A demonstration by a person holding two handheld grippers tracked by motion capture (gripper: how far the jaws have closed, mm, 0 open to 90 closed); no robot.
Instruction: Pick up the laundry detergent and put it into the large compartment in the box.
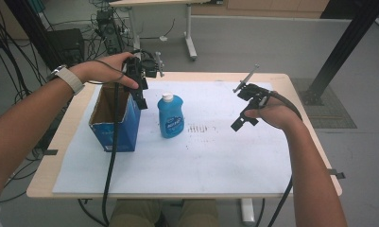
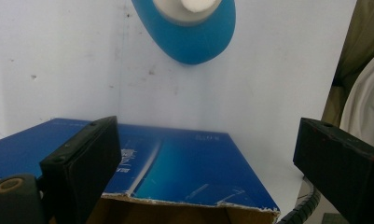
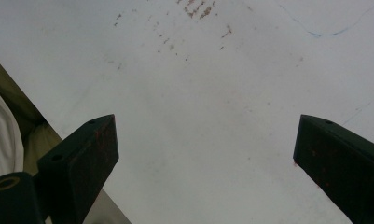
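A blue bottle (image 1: 171, 115) with a white cap stands upright near the middle of the white mat (image 1: 192, 161). Left of it stands an open blue cardboard box (image 1: 115, 124). My left gripper (image 1: 141, 97) hovers over the box's right wall, open and holding nothing. Its own view looks down on the box's blue side (image 2: 184, 168) and the bottle (image 2: 194, 32) from above. My right gripper (image 1: 244, 120) hangs open above the mat, to the right of the bottle. Its black fingers (image 3: 82, 158) stand wide apart over the bare, speckled mat (image 3: 198, 93).
The mat lies on a light wooden table (image 1: 50, 156). Brown specks (image 1: 201, 128) mark the mat right of the bottle. Behind the table are cables, a desk leg (image 1: 191, 42) and a black frame post (image 1: 343, 52). The person's knees (image 1: 163, 213) show under the front edge.
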